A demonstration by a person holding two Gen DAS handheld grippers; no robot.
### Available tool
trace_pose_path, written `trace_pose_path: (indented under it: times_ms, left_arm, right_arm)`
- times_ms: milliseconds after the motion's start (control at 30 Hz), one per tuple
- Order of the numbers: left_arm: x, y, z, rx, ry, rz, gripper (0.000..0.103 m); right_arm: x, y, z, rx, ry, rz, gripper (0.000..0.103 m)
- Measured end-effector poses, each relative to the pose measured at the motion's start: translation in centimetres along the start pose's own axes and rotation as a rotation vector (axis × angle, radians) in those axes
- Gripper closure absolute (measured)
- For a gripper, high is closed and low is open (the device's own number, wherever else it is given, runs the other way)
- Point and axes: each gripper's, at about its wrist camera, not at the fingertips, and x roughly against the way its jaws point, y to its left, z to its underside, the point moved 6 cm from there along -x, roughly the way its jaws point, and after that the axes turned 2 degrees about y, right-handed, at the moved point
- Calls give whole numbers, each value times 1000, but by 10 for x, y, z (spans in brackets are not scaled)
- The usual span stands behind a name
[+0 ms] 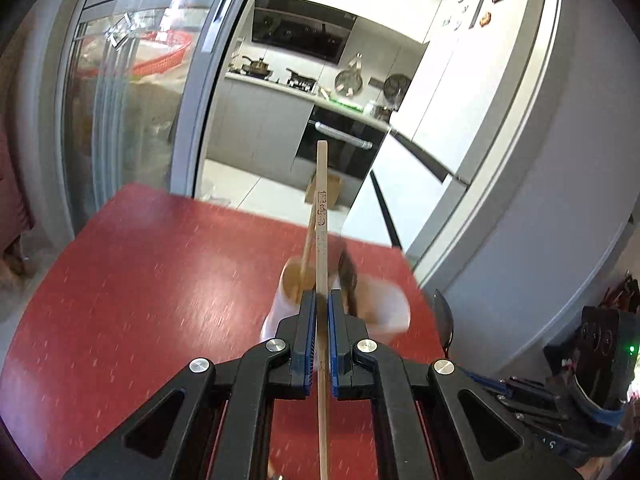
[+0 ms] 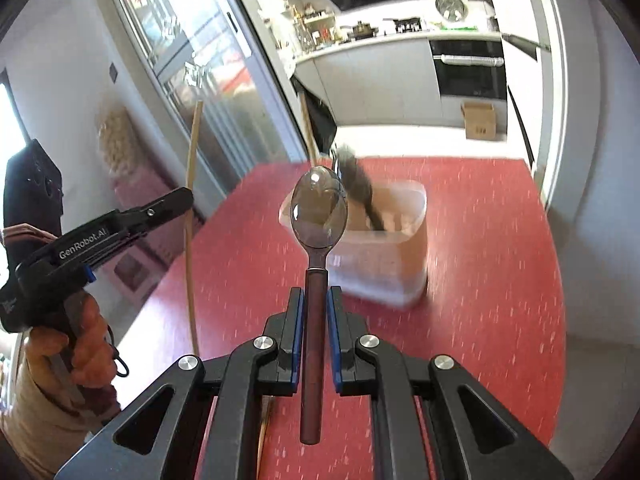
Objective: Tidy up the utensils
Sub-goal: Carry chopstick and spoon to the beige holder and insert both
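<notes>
We're gripping a chopstick point(image 1: 322, 216) in the left gripper point(image 1: 322, 300) and a spoon point(image 2: 319, 216) in the right gripper point(image 2: 314, 296), both above the tub point(image 2: 400, 240).

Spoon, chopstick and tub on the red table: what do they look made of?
Spoon: polished metal bowl, mirror reflections; matte reddish-brown handle, likely wood or plastic. Chopstick: pale, unvarnished-looking wood or bamboo, with characters that look burned or printed on. Tub: translucent whitish plastic, probably; motion blur leaves its finish unclear.
</notes>
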Motion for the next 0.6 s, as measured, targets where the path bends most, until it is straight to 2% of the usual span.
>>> trace_pose_path:
  times_ms: [300, 400, 600]
  left_arm:
    - [-49, -19, -69, -48, -94, 1, 69]
    - [-67, -20, -82, -57, -114, -7, 69]
    - [-99, -15, -86, -67, -153, -30, 69]
  right_arm:
    - [-23, -22, -75, -15, -99, 16, 91]
    - [-35, -29, -87, -8, -118, 24, 91]
    - [-66, -40, -103, 47, -172, 31, 91]
